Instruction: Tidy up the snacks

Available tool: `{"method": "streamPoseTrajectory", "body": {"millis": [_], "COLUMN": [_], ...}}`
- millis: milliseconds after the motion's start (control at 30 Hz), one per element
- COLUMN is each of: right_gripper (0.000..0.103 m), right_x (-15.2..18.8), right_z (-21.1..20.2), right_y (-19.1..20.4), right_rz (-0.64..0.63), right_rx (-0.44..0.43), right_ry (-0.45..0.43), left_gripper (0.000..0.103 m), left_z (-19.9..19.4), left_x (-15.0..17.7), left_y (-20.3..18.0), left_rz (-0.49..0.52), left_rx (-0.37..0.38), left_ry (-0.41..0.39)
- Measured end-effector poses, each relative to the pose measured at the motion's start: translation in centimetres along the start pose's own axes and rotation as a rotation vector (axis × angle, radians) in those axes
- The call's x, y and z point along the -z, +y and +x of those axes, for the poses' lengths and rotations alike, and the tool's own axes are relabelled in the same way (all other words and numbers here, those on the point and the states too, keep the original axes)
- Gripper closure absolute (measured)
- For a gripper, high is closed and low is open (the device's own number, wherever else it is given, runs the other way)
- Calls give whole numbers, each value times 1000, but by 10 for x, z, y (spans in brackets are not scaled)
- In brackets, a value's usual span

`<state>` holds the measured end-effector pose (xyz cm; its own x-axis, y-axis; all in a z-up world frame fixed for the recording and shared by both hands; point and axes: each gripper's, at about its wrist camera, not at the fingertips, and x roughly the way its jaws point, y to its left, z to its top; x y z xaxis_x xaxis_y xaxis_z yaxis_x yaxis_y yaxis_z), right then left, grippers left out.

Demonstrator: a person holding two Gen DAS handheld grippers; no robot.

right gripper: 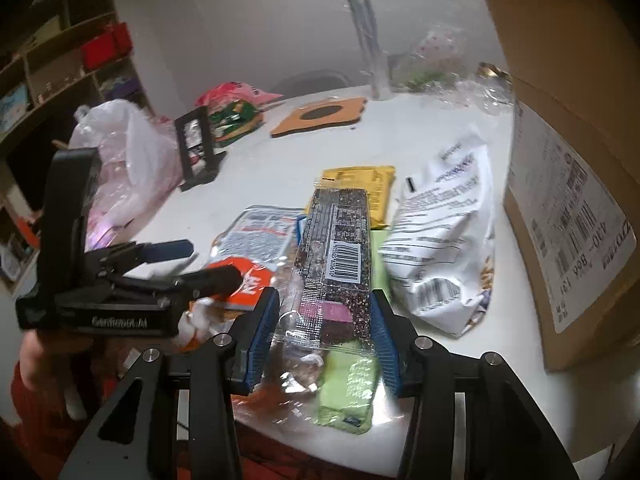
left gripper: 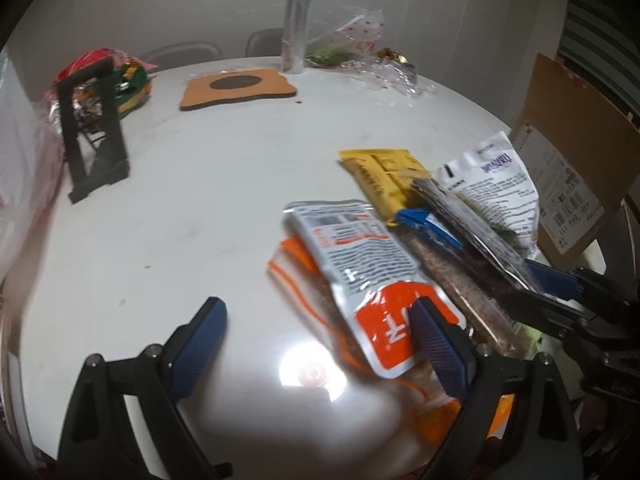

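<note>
Several snack packets lie in a pile on the white round table (left gripper: 200,208). My right gripper (right gripper: 324,330) is shut on a dark speckled snack packet (right gripper: 336,248) with a barcode; the packet also shows in the left wrist view (left gripper: 472,232). My left gripper (left gripper: 320,344) is open just above the table, its right finger over an orange and silver pouch (left gripper: 360,264). That pouch also shows in the right wrist view (right gripper: 256,240). A yellow packet (left gripper: 384,180), a white bag (left gripper: 496,188) and a green packet (right gripper: 352,384) lie around them.
A cardboard box (right gripper: 572,160) stands at the table's right edge. A black stand (left gripper: 96,136) and colourful snack bags (left gripper: 120,76) sit at the far left, with a plastic bag (right gripper: 120,160). A brown mat (left gripper: 240,88), a clear tube (left gripper: 296,16) and cellophane wrap (left gripper: 384,64) are at the back.
</note>
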<state>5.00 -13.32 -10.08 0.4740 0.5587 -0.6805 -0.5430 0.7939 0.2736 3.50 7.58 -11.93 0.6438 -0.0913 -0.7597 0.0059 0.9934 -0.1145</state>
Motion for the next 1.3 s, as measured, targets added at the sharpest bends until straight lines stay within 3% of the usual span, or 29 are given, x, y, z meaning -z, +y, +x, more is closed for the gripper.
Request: {"method": "streamPoseTrajectory", "body": {"millis": [267,333,400,467,667,767,867,1067,1300], "right_gripper": [59,58,57,54,48,48,48,48,48], "right_x": [0,-2,-3,-6,-13,-17,-18,-17,-2], "right_z": [1,2,2,5,9,12,17,15,-2], "right_y": [13,12,9,7,8,8,4,-2,-13], "right_rz": [-61,-62,-55,-48,-57,-69,-48,-24,48], "right_rx": [-1,2,-10,-32,-35,9,-14,-16,-28], "right_ry": [11,10,11,17,9,7,19,13,0], "left_gripper": [11,11,11,11,11,11,11,11,11], "left_z": [-7,-7,-5,-1,19,27,26,19,27], "left_x": [-4,-6,-10,-13,-21,-23,-22,-21,-29], "left_y": [23,21,13,3,-21,-22,-14,4,-7], "left_rz": [-38,-39,-23,1,46,69,46,19,67], "left_rx": [-89,-71,7,35,3,-54,-28,-51,-35], "left_ry": [-16,-17,-13,-4,28,32,37,19,33]}}
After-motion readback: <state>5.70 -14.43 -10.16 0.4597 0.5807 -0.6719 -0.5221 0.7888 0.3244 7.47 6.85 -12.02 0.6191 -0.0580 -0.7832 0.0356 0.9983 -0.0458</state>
